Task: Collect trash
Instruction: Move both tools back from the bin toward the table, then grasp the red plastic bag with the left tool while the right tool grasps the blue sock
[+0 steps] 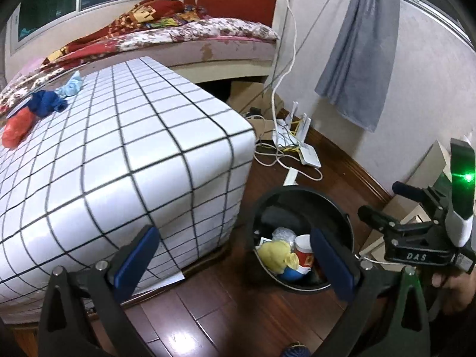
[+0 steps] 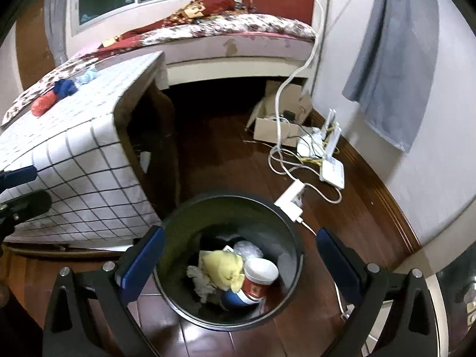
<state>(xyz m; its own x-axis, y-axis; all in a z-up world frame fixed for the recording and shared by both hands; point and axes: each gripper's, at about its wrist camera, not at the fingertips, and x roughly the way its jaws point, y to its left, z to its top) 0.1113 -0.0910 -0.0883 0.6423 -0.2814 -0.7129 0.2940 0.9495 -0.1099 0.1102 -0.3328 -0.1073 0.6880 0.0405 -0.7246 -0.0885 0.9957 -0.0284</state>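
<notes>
On the checked tablecloth (image 1: 119,136) at ten o'clock lie an orange bag (image 1: 16,129), a blue cloth wad (image 1: 44,102) and pale tissue (image 1: 70,87): probably light, soft, best pinched mid-bulge. Left gripper (image 1: 235,260) and right gripper (image 2: 241,263) gape empty. At five o'clock, the round black bin (image 1: 342,211) holds crumpled scraps.

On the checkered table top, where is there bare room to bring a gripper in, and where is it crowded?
The near and middle of the checkered table top is bare, right to the corner beside the black bin. Clutter sits only at the far left edge: an orange wad, a dark blue cloth and a pale blue scrap, close together.
</notes>
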